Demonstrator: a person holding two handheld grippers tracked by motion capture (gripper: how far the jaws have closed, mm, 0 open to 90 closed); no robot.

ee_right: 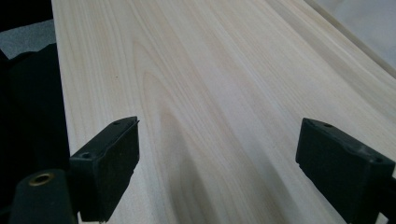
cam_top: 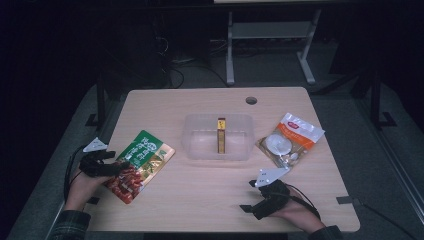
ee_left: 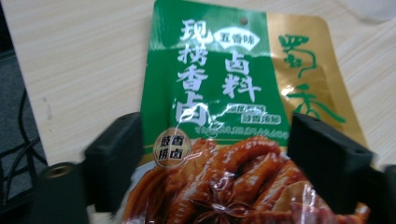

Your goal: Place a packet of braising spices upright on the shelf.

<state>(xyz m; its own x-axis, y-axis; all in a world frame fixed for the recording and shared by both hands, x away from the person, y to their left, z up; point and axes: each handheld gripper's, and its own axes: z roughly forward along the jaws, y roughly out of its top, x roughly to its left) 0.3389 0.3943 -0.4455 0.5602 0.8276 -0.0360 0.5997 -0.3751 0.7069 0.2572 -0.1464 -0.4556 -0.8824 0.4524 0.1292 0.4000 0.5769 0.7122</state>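
While I hold left gripper over green spice packet, jaws spread, packet flat between them, unpinched. Right gripper jaws spread over bare table.

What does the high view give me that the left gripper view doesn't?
High view alone: the clear bin with a brown stick pack inside it, the orange-white pouch to its right, and the right gripper on bare table. Left gripper view alone: the green pouch's print and meat picture up close, lying between wide-open jaws. Both: the green pouch at the left gripper.
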